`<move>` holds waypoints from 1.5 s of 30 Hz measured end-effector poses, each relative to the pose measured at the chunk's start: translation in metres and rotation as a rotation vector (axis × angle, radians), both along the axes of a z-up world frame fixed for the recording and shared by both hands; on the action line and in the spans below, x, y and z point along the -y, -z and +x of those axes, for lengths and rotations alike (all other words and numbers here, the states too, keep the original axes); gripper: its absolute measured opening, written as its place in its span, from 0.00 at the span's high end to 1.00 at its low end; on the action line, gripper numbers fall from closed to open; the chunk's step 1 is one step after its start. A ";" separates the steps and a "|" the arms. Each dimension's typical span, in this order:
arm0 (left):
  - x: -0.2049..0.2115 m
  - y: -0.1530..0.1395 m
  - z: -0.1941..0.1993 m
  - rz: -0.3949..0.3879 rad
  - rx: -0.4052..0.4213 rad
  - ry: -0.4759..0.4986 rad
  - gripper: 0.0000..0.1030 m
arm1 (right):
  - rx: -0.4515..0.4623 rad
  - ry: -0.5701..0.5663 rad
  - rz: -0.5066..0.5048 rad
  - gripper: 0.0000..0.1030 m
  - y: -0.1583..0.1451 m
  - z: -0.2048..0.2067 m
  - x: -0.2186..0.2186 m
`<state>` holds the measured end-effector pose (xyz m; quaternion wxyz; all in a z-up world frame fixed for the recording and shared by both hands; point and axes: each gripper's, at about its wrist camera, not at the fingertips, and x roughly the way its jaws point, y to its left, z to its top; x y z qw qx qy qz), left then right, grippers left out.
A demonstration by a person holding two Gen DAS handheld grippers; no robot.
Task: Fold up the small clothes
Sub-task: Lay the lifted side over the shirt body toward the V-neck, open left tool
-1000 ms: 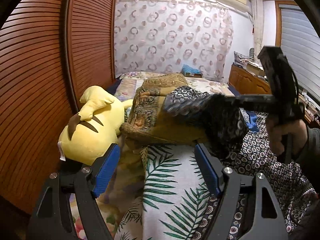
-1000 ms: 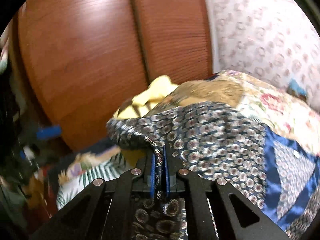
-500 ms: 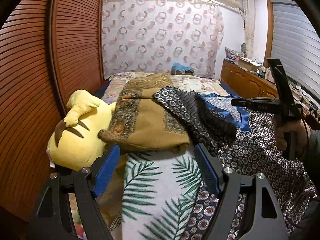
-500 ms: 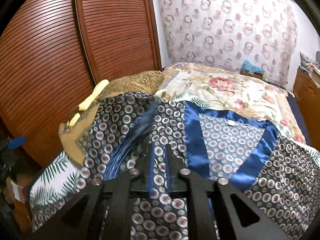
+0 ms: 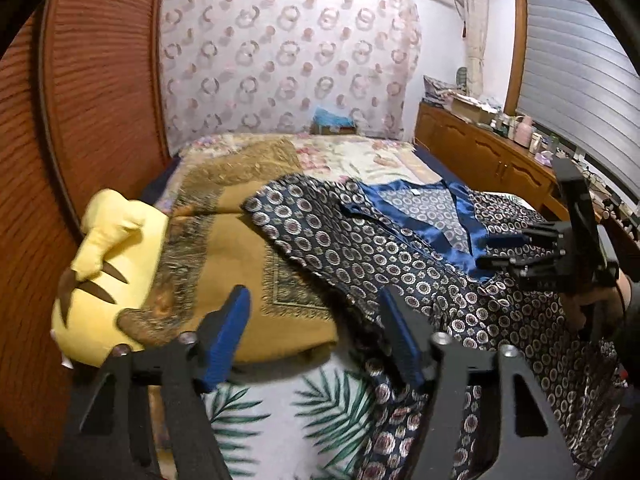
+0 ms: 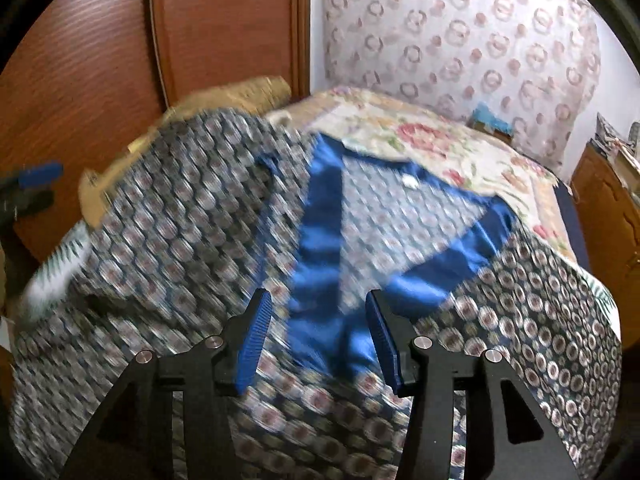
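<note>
**Patterned top lying flat on the bed, both grippers empty**

Now a dark navy top [image 6: 400,216] printed with small rings, trimmed with a bright blue satin V-neck band [image 6: 320,240], is lying spread across the bed [image 5: 280,412], neckline pointing toward the far curtain wall. Its long axis is running away from the right-wrist camera, from hem nearby to collar farther off.

Directly above the lower end of the blue band, the right gripper [image 6: 318,336] is hovering with its blue-padded fingers [image 6: 254,340] spread apart and nothing between them. Whether the pads are brushing the fabric is unclear, because the cloth in this view is smeared by motion blur.

To the garment's left, the left gripper [image 5: 316,344] is also standing with fingers parted and empty; its right finger is sitting over the garment's near left edge, where a sleeve [image 5: 320,232] is draping over a folded mustard-brown blanket [image 5: 240,288]. A yellow plush toy [image 5: 108,280] is lying beside the blanket, against a brown louvred wardrobe door [image 5: 80,120].

By position, the left gripper seems nearer to that sleeve, the right one nearer to the neckline and the right side.

The hem is cut off by the gripper frames, and the right sleeve is partly hidden behind the right gripper in the left-wrist view.
</note>
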<state>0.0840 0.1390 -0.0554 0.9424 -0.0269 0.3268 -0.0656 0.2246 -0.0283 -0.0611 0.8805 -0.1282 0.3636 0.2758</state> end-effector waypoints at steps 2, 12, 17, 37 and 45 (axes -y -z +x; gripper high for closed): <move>-0.002 0.007 0.012 -0.040 -0.035 0.017 0.46 | -0.018 0.012 -0.035 0.51 0.006 0.005 0.006; -0.005 0.018 0.050 -0.077 -0.118 -0.005 0.61 | -0.030 0.021 0.006 0.43 0.017 0.012 0.019; -0.005 0.025 0.064 -0.071 -0.166 -0.034 0.61 | -0.028 0.029 -0.001 0.39 0.017 0.011 0.021; -0.028 0.000 0.074 0.009 -0.094 -0.100 0.98 | -0.030 0.043 -0.010 0.30 0.018 0.011 0.025; -0.031 0.003 0.067 0.039 -0.070 -0.125 0.98 | -0.030 0.043 -0.010 0.29 0.018 0.011 0.025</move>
